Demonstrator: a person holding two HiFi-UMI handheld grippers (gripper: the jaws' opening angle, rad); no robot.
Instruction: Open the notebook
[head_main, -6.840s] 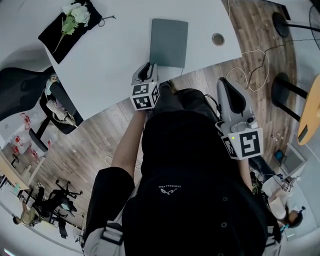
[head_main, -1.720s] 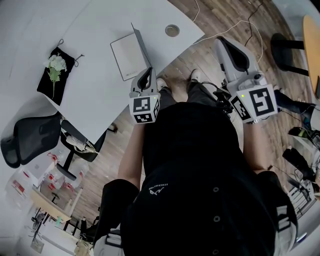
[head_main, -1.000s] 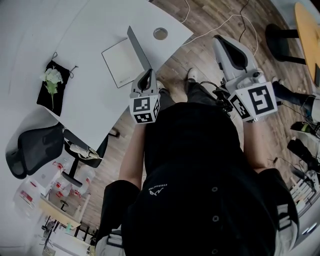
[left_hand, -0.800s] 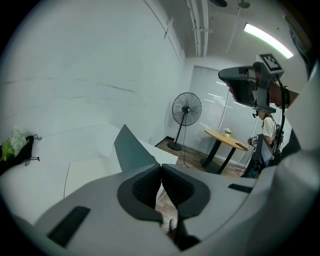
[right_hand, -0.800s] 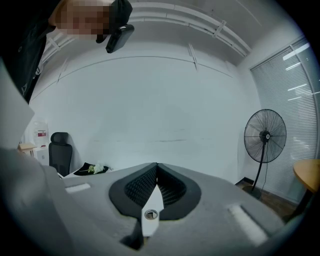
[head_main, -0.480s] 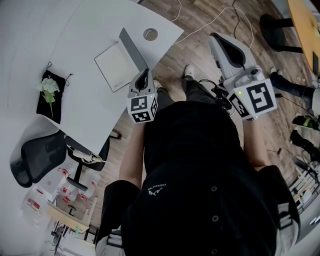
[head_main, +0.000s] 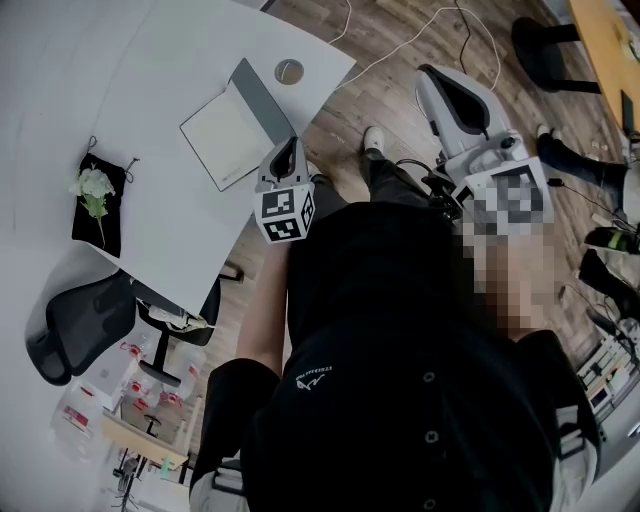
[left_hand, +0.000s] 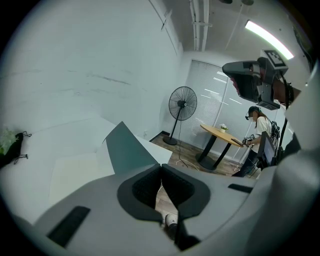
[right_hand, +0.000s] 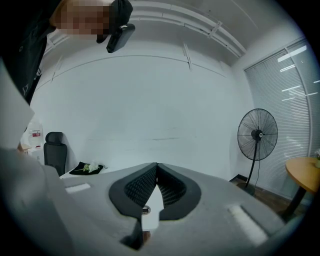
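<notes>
Notebook (head_main: 222, 128): lies open on the white counter (head_main: 140, 80) near its edge, pale page up, grey cover (head_main: 262, 98) standing tilted.
Left claw (left_hand: 161, 167): clenched, jaws tip to tip, nothing between them; held at the counter's edge, just beside the raised cover.
Right claw (right_hand: 156, 165): clenched, empty; over the wood floor (head_main: 400, 60), well apart from the notebook.
Black pouch (head_main: 95, 205) with white flower: counter's left corner.
</notes>
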